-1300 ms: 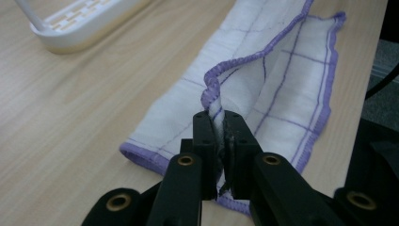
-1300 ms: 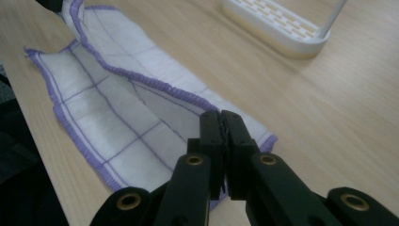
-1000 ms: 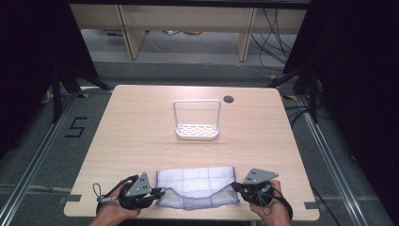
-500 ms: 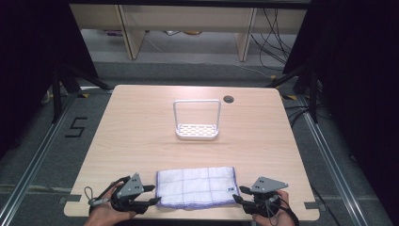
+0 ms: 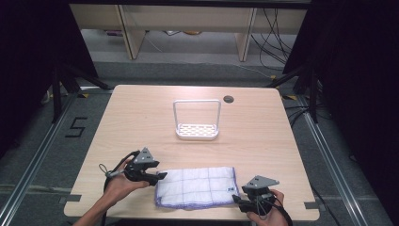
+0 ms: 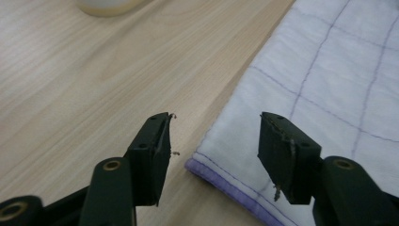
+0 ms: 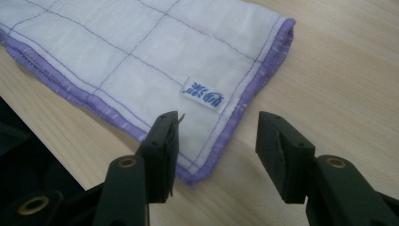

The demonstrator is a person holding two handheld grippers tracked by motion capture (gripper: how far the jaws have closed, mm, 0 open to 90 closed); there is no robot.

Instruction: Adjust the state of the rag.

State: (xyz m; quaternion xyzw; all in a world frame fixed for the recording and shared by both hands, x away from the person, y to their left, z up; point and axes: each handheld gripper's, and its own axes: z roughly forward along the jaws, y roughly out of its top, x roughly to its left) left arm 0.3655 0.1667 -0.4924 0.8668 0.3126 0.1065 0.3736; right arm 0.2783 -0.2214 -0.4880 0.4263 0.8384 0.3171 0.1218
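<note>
Cloth [image 5: 195, 186] lies flat at the desk's [image 5: 141, 117] near edge; left gripper [image 5: 158, 176] and right gripper [image 5: 237, 201], both wide open, flank its corners. Clean folding likely needs each pinching only the purple hem.

Cloth [image 6: 329, 94] runs off the top and right edges in the left gripper view; its label [image 7: 203, 95] text is too small to read.
</note>
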